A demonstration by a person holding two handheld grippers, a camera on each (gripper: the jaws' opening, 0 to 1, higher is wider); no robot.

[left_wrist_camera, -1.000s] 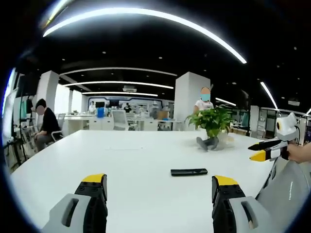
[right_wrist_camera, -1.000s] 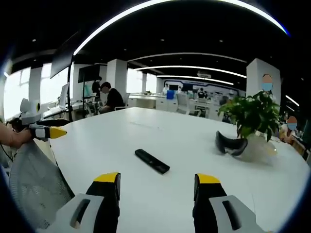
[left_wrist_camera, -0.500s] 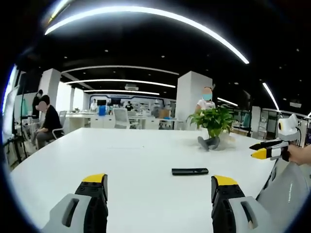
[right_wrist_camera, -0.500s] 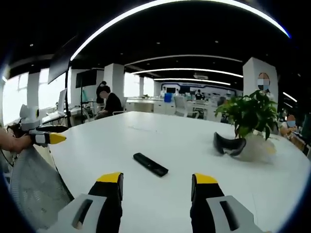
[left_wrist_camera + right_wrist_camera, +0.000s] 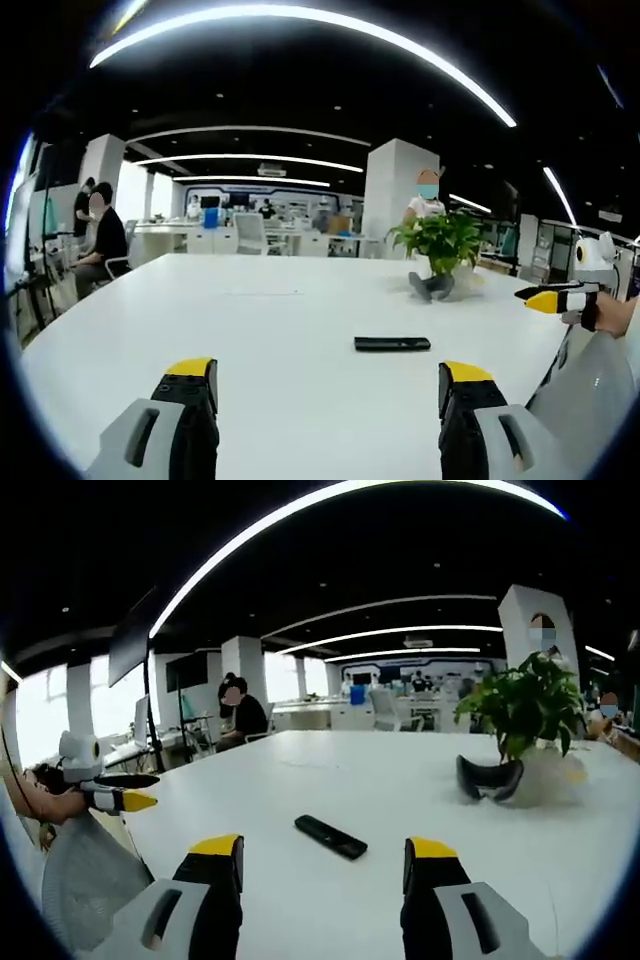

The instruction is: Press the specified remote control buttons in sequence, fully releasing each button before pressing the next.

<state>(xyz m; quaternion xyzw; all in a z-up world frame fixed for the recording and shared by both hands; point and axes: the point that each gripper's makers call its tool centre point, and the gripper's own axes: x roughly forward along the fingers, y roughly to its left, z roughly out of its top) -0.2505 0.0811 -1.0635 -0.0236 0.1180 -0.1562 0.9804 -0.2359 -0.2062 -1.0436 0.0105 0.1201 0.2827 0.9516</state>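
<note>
Since one second ago we have shifted both cameras only slightly: in the right gripper view the scene now sits lower and more level, and the remote control has kept its place on the table.

The table [image 5: 280, 330] is a large white surface that carries everything. A potted plant [image 5: 520, 705] stands toward its far side, with a dark curved headset-like item [image 5: 490, 777] just beside it; we cannot identify that item with certainty. Seated people and office furniture occupy the background.

The remote control [image 5: 392, 344] lies flat near the middle of the table, well apart from the plant, ahead of both claws. In the right gripper view it [image 5: 331, 837] lies on a diagonal, between and beyond the jaw tips.

The left claw [image 5: 328, 385] is released, jaws spread wide and holding nothing. The right claw [image 5: 322, 860] is likewise released and empty. In the left gripper view the right claw appears at the right edge, above the table; there its jaws look close together, which we attribute to the side-on angle.

We judge the remote to be light, rigid and smooth, so it may slide or pivot on the table under an off-centre push. We recommend steadying it by its long edges with one claw, gripping across the narrow width clear of the buttons, and pressing straight down with one jaw tip of the other.
</note>
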